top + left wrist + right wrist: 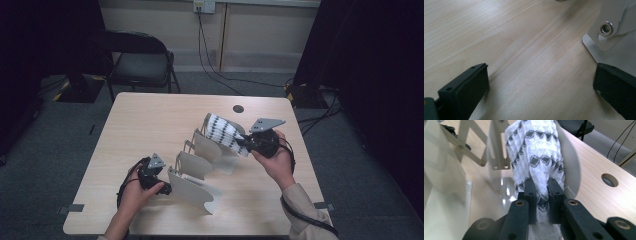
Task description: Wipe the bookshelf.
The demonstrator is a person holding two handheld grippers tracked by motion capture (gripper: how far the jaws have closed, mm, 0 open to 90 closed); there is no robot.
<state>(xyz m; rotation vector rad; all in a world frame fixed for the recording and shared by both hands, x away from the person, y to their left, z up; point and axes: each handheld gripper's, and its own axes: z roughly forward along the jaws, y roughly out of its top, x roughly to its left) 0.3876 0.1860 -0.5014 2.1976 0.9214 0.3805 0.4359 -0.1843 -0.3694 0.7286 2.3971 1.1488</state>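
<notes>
- Jaws of the left gripper (162, 189) are spread wide with nothing between them, just bare table (150, 120) showing in its own view. It sits at the near left end of the white rack (202, 165), and one jaw looks like it's right up against the rack's base plate (621, 57), can't swear it's touching.
- Right gripper (243, 144) is clamped down tight on a white cloth with black diamond pattern (224, 131). In the right gripper view the fabric is bunched up and squeezed between the two pads.
- Cloth is at the far right end of the rack, lifted off the tabletop. Its long axis runs from the jaws up and away toward the far left, roughly rolled or folded into a long bundle.
- It lies against a curved white divider (571, 162) of the rack.
- Hard to tell how the cloth ends, since its far tip is cut off in the right gripper view.
- Farther back, a dark folding chair (140, 62) stands past the table.
</notes>
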